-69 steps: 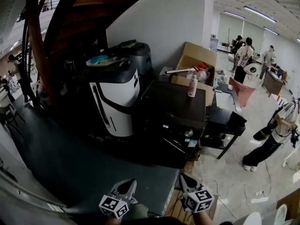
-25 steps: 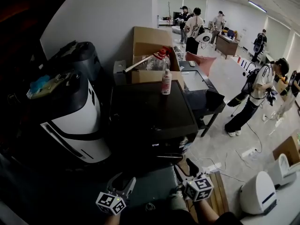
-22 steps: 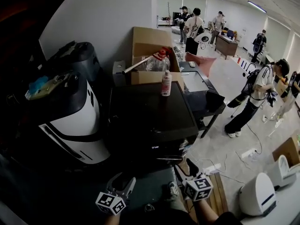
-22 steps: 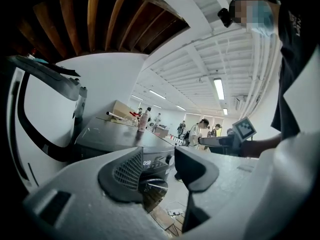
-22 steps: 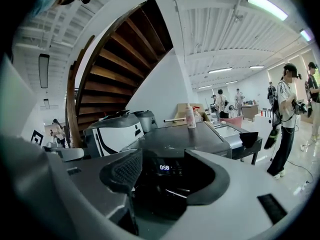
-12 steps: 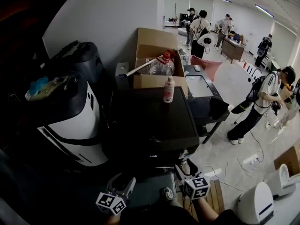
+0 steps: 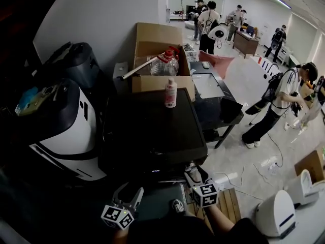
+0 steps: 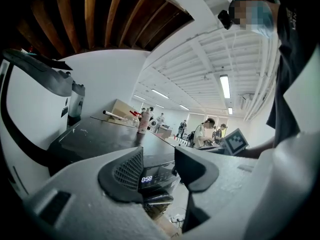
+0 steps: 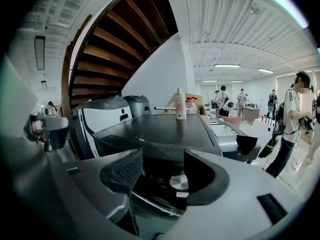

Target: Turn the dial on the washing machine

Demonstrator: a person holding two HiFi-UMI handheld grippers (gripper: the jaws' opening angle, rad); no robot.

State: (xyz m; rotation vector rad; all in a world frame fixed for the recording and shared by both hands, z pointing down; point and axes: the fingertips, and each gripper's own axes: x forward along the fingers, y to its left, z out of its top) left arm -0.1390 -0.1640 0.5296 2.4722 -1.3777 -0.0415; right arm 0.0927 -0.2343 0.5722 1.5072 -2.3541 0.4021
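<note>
1. Washer (image 7: 152, 131): black, flat-topped. It stands straight ahead of both grippers, its front panel facing them. Judged the target machine, so both tools are aimed at its front.

2. White unit (image 7: 61, 131): stands to the left of the left gripper, beside the washer. No part in the task.

3. Box (image 7: 160, 55): open cardboard, far beyond the grippers, behind the washer's top. Stored clutter.

4. Right gripper (image 9: 162, 171): jaws spread, nothing pinched. It is held low and level with the panel. Judged to be lined up so the jaws can straddle the dial.

5. Left gripper (image 8: 159, 166): jaws spread and empty, held left of the right gripper and farther from the panel. Judged idle, kept clear of the working side.

6. Bottle (image 7: 171, 92): white with a pink cap, upright on the far edge of the washer's top, well beyond both grippers.

7. Dial (image 9: 179, 182): silver and round, on the front panel. It sits just ahead of the right gripper, framed in the gap between its jaws and nearer the right one. Not touched.

8. Display (image 8: 147, 179): lit digits on the panel, seen through the left gripper's gap.
</note>
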